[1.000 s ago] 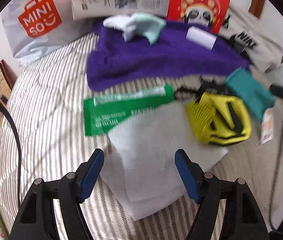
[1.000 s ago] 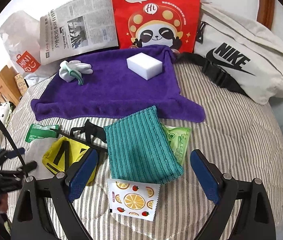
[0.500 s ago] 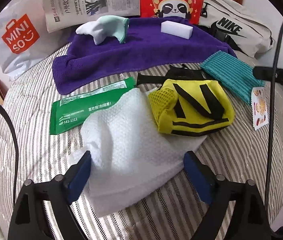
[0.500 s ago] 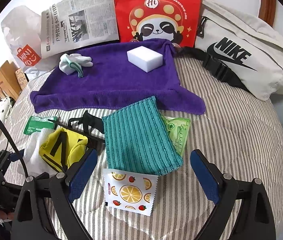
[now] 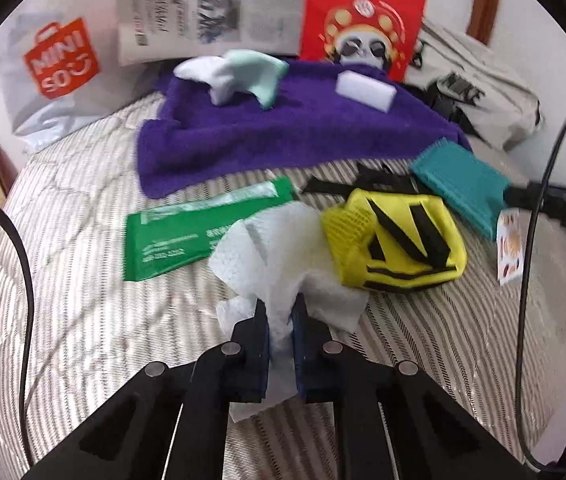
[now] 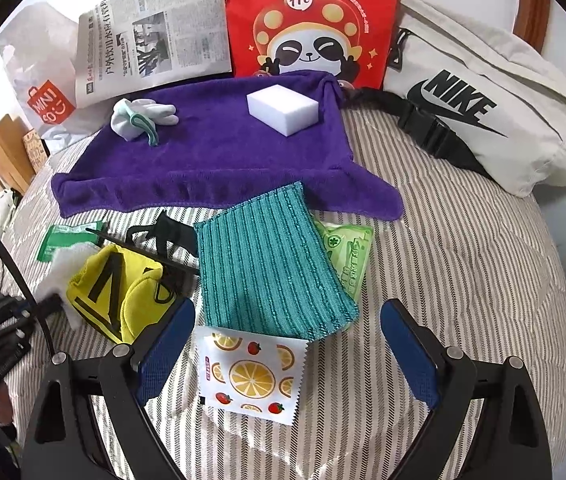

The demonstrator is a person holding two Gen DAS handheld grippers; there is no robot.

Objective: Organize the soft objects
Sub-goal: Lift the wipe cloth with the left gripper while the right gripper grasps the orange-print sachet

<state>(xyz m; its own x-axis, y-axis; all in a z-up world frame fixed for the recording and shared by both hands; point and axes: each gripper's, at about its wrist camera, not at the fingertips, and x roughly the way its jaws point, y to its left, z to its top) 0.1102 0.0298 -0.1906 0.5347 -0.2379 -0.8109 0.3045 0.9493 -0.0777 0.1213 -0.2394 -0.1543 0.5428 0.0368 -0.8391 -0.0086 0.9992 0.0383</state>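
Observation:
My left gripper (image 5: 280, 312) is shut on a white cloth (image 5: 279, 248), bunched up and lifted off the striped bed (image 5: 83, 280); the cloth also shows in the right wrist view (image 6: 57, 276). A purple towel (image 6: 211, 160) lies at the back with a white sponge (image 6: 283, 109) and a white-and-mint glove (image 6: 139, 117) on it. A teal striped cloth (image 6: 267, 272) lies just ahead of my right gripper (image 6: 287, 332), which is open and empty. A yellow mesh pouch (image 5: 399, 240) sits right of the white cloth.
A green packet (image 5: 187, 228) lies left of the cloth. A fruit-print sachet (image 6: 251, 372) lies between my right fingers, a green wipes pack (image 6: 347, 256) beside the teal cloth. A Nike bag (image 6: 483, 92), red panda bag (image 6: 311, 20), newspaper (image 6: 151, 40) and Miniso bag (image 6: 43, 92) line the back.
My left gripper has closed on the white cloth and bunched it up off the bed. The right gripper has stayed open and eased slightly forward.

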